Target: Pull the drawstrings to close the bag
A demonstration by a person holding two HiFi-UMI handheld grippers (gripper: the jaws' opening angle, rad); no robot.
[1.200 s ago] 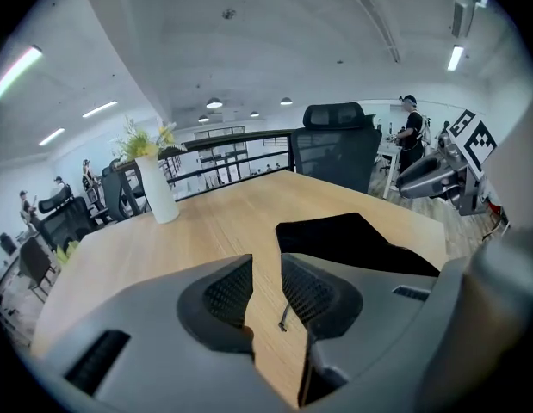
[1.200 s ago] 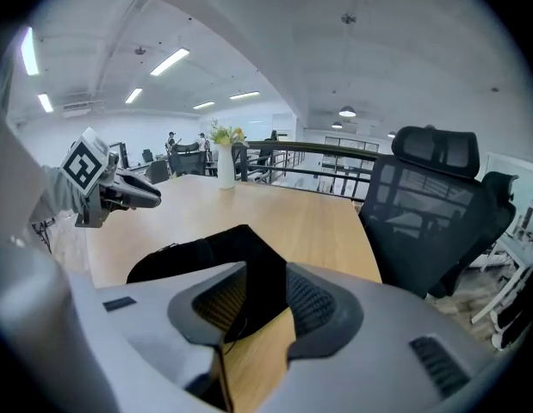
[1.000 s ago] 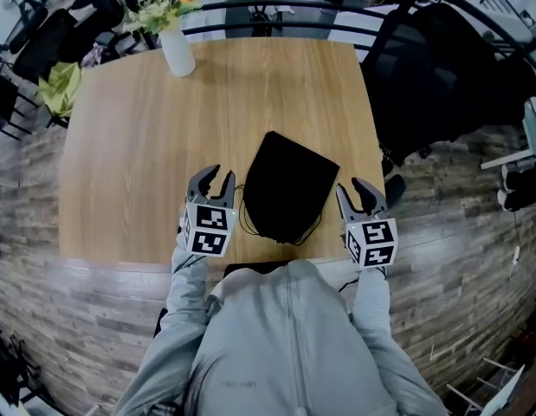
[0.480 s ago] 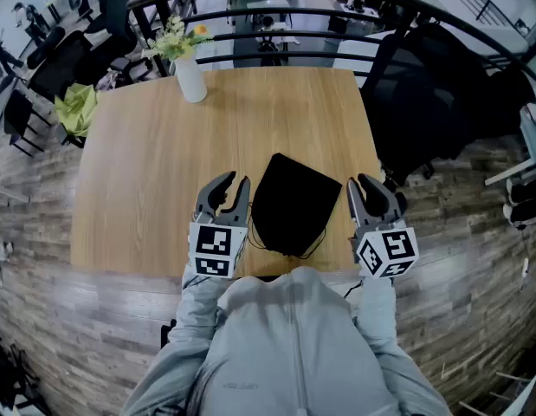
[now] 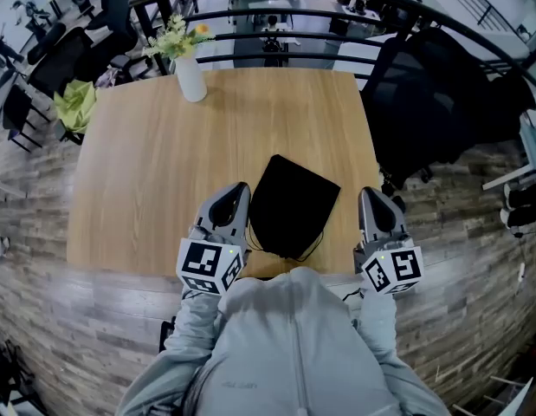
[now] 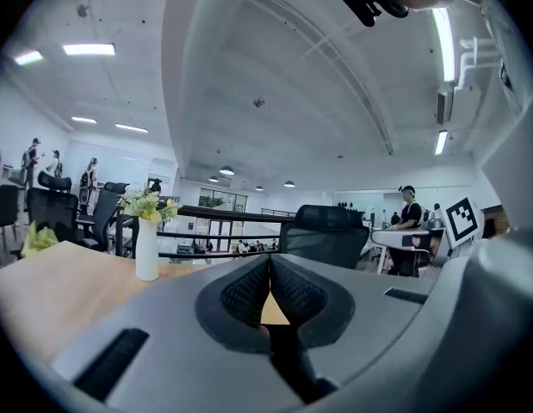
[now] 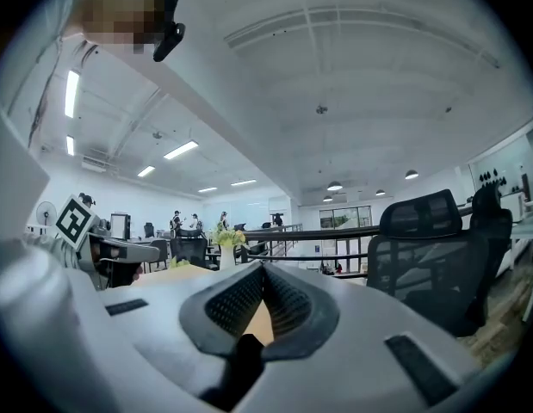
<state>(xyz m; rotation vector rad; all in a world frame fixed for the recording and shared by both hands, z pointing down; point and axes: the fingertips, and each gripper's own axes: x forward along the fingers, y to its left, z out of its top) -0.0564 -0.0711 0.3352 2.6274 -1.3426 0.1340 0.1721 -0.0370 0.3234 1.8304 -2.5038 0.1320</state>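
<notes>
A black drawstring bag [image 5: 293, 203] lies flat on the wooden table [image 5: 164, 163], mouth end toward me, with a thin cord [image 5: 317, 240] looping out at its near edge. My left gripper [image 5: 239, 194] rests just left of the bag, jaws shut with nothing between them. My right gripper [image 5: 370, 199] sits off the bag's right side near the table's right edge, also shut and empty. In the left gripper view the left gripper [image 6: 269, 263] has its ribbed pads touching at the tips. The right gripper [image 7: 263, 271] looks the same in the right gripper view. Neither gripper view shows the bag.
A white vase of flowers [image 5: 189, 72] stands at the table's far left corner, seen too as the vase [image 6: 146, 249]. A black office chair [image 5: 441, 89] stands right of the table, and a dark railing [image 5: 276, 11] runs behind it. People stand far off.
Both grippers had their jaws apart beside the bag; now both are closed. The bag has not moved.
</notes>
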